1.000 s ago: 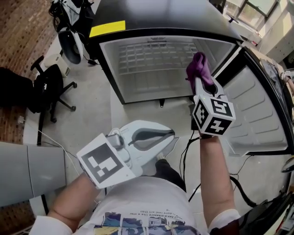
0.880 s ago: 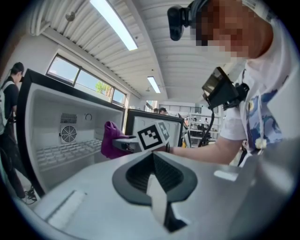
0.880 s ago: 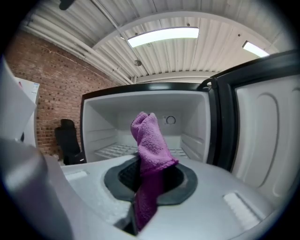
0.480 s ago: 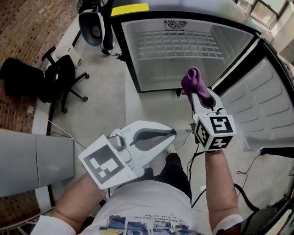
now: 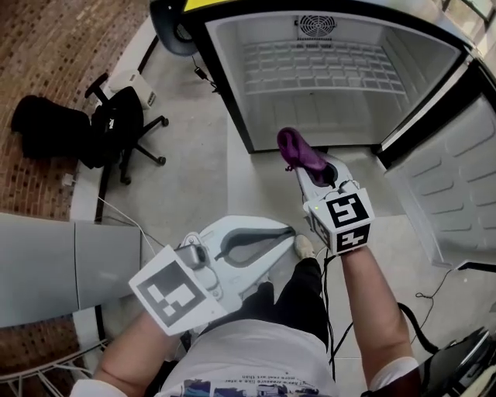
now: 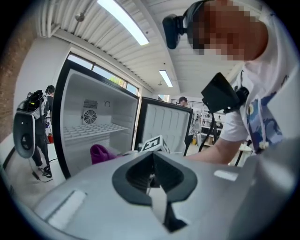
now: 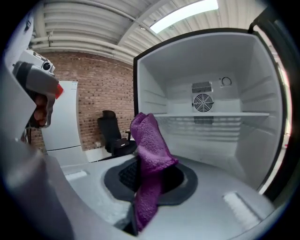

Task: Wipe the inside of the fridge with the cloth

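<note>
The fridge stands open on the floor ahead, white inside, with a wire shelf and a fan grille on the back wall. Its door is swung out to the right. My right gripper is shut on a purple cloth, held in the air just in front of the fridge's lower edge. In the right gripper view the cloth sticks up from the jaws, with the fridge interior behind. My left gripper is shut and empty, lower and to the left. From the left gripper the cloth shows ahead.
A black office chair stands left of the fridge beside a brick wall. A grey cabinet is at the left edge. Cables trail on the floor at lower right. A black-and-white device sits by the fridge's top left corner.
In the head view, the right gripper and cloth have moved left and back, from the opening's right side to the fridge's lower edge. The left gripper has barely moved.
</note>
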Available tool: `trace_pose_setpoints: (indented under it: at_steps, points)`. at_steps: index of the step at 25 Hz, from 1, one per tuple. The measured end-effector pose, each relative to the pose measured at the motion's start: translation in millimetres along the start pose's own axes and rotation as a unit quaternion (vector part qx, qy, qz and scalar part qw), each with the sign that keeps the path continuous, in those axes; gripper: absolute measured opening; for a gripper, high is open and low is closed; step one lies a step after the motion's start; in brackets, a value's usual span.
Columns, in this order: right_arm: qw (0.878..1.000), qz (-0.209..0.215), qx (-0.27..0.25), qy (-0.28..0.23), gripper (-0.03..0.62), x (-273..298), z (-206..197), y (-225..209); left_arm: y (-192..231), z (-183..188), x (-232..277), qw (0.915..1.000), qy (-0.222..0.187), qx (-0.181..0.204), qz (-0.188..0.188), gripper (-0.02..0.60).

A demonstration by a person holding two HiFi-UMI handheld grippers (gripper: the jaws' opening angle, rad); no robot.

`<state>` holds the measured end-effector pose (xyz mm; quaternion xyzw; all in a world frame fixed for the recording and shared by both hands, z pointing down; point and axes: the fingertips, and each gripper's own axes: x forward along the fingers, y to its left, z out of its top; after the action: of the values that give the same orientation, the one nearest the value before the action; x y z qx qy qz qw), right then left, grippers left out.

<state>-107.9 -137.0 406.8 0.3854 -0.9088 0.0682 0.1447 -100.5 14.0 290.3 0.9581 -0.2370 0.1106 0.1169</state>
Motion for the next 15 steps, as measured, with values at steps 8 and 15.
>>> trace_pose_setpoints:
  at_steps: [8,15]
  points:
    - [0.995,0.084,-0.038,0.020,0.055,56,-13,13,22,4,13,0.9991,-0.007,-0.023,0.035,0.005]
    - [0.990,0.129,-0.051,0.037,0.055,97,-20,5,44,12,25,0.9973,-0.010,-0.035,0.064,0.005]
